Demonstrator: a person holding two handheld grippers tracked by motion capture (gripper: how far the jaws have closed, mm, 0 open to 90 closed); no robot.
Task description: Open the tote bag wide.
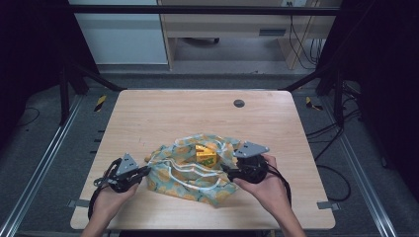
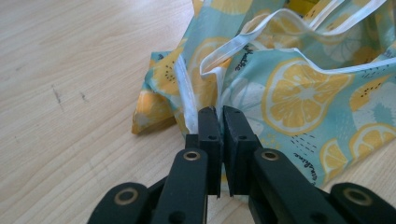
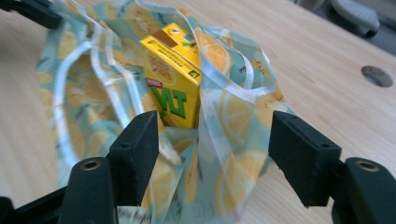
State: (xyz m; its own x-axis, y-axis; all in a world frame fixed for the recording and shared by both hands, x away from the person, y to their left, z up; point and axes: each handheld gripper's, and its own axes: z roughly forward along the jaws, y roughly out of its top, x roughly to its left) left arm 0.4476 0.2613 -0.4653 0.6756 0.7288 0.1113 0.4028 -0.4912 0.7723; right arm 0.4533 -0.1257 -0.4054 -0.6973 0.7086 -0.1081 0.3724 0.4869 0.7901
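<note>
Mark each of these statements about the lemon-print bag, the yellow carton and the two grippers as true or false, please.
1. The left gripper is shut on the lemon-print bag's edge. True.
2. The right gripper is clamped on the yellow carton. False: its jaws stand wide open, apart from the carton.
3. The carton stands inside the bag. True.
4. The bag hangs over the wooden table's edge. False: it lies wholly on the tabletop.
5. A round grommet sits beyond the bag. True.
</note>
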